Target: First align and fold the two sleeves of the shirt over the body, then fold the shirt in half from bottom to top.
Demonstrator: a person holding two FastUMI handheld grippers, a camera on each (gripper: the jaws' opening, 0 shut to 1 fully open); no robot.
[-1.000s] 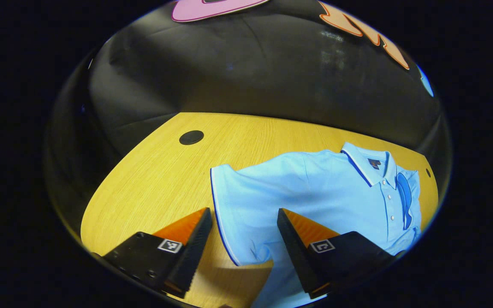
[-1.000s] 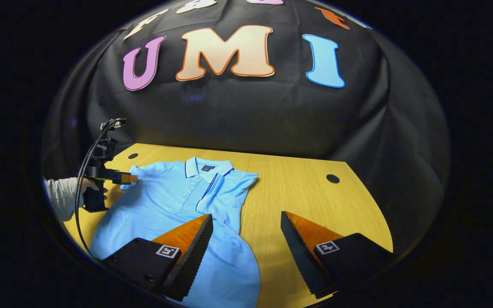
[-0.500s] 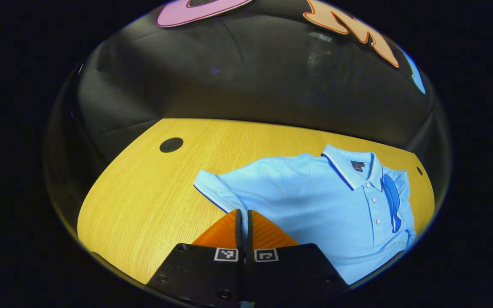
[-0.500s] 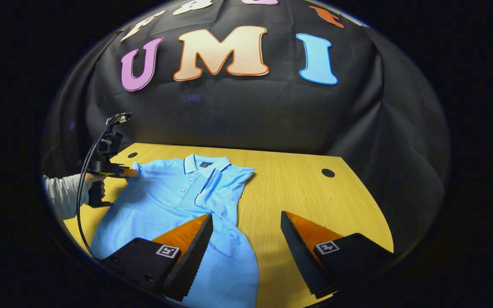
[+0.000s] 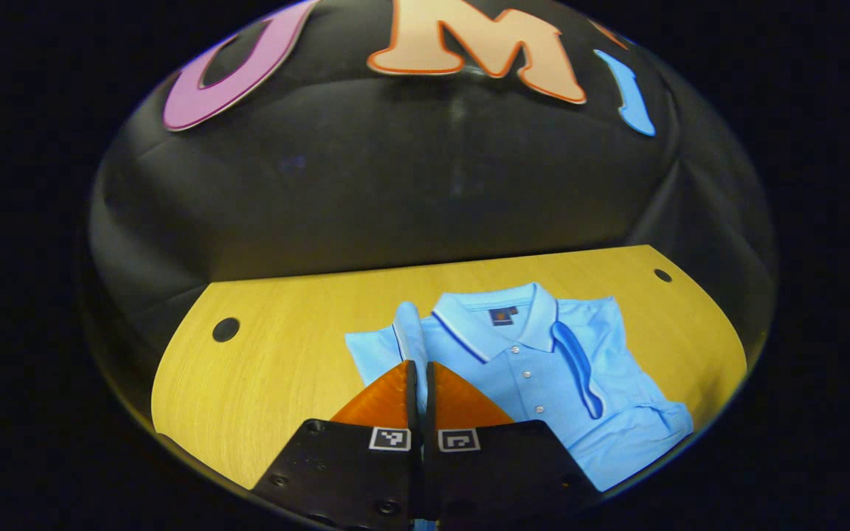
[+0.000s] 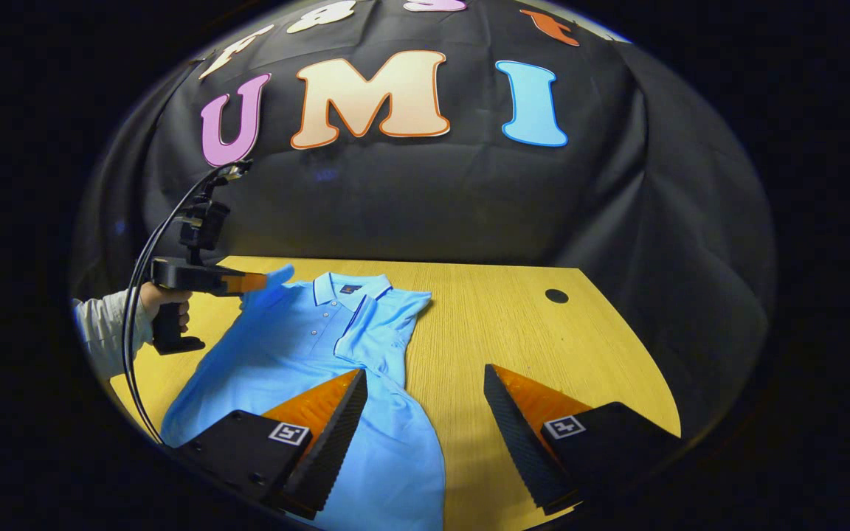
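Observation:
A light blue polo shirt [image 5: 543, 369] [image 6: 299, 346] lies face up on the wooden table [image 5: 270, 369] [image 6: 513, 324], collar toward the far wall. One sleeve [image 6: 384, 328] lies folded over the body. My left gripper [image 5: 417, 369] is shut on the other sleeve [image 5: 409, 335], whose cloth rises between the fingers. In the right gripper view that left gripper [image 6: 251, 282] holds the sleeve lifted off the table, with a hand [image 6: 163, 299] on its grip. My right gripper [image 6: 425, 380] hovers open over the shirt's lower edge and bare table, nothing between its fingers.
Round cable holes [image 5: 226, 329] [image 6: 556, 296] sit near the table's far corners. A black cable [image 6: 137, 295] loops from the left gripper's mount. The black cloth wall stands close behind the table's far edge.
My left gripper shut on the sleeve, then lifted it and swung it toward the collar. The right gripper stayed open and nearly still.

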